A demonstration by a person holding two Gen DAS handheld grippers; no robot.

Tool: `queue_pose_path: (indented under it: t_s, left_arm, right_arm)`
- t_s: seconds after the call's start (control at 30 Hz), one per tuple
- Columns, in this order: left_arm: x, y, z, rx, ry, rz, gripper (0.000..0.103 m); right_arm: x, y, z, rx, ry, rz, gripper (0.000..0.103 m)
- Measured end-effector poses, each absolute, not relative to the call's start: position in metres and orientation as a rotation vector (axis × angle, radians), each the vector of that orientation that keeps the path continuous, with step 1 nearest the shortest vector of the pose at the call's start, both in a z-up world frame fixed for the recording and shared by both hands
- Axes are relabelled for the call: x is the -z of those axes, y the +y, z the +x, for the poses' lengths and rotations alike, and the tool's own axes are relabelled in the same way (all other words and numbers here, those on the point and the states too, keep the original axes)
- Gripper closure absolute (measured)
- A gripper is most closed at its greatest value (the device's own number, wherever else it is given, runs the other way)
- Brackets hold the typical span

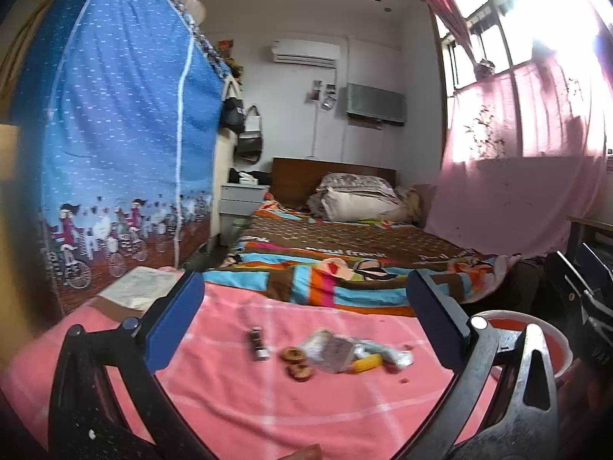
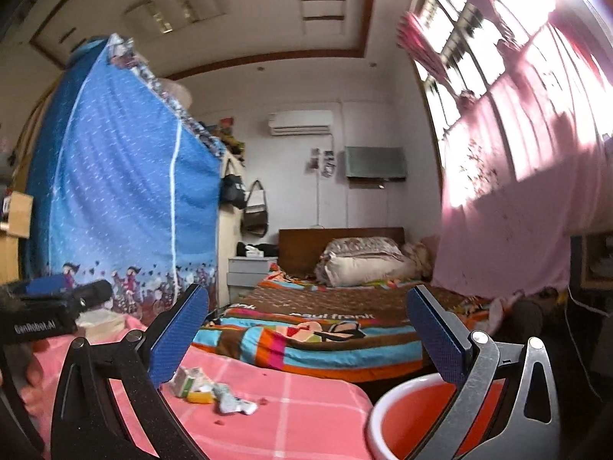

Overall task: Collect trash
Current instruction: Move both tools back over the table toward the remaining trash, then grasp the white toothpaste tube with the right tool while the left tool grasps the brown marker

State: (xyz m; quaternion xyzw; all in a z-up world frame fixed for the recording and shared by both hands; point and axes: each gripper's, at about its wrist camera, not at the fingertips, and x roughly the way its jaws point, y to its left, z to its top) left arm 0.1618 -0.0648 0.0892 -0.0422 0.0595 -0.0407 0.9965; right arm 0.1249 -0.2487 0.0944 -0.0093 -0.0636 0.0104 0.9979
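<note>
A small heap of trash lies on the pink checked cloth [image 1: 237,402]: a crumpled wrapper [image 1: 333,352], round brown pieces [image 1: 295,356], a yellow piece [image 1: 366,364] and a small dark item [image 1: 257,345]. My left gripper [image 1: 304,280] is open just short of the heap, its blue pads [image 1: 176,322] empty. The red basin [image 1: 551,341] sits at the right. In the right wrist view the trash [image 2: 199,387] is low on the left. The white-rimmed basin [image 2: 413,414] lies under my open right gripper [image 2: 306,295], which holds nothing.
A worn book [image 1: 134,287] lies at the cloth's far left corner. A blue fabric wardrobe [image 1: 115,134] stands to the left. Beyond the cloth is a bed with a striped blanket [image 1: 325,268]. A pink curtain [image 1: 517,191] hangs on the right. The left gripper's body [image 2: 42,314] shows at the left edge.
</note>
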Motion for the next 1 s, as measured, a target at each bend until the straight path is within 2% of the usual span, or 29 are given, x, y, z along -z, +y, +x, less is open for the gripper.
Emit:
queue_pose_path:
  t_s: [0.53,1.0]
  left_arm:
    - [-0.073,-0.011,0.169,0.016,0.14,-0.015,0.0]
    - [-0.045,-0.017,0.244,0.066,0.414,-0.01,0.001]
  right_arm:
    - [-0.072,-0.19,0.157,-0.093,-0.046,-0.132,0.0]
    - [-0.051,-0.207,0.217,-0.077,0.254,-0.051,0.001]
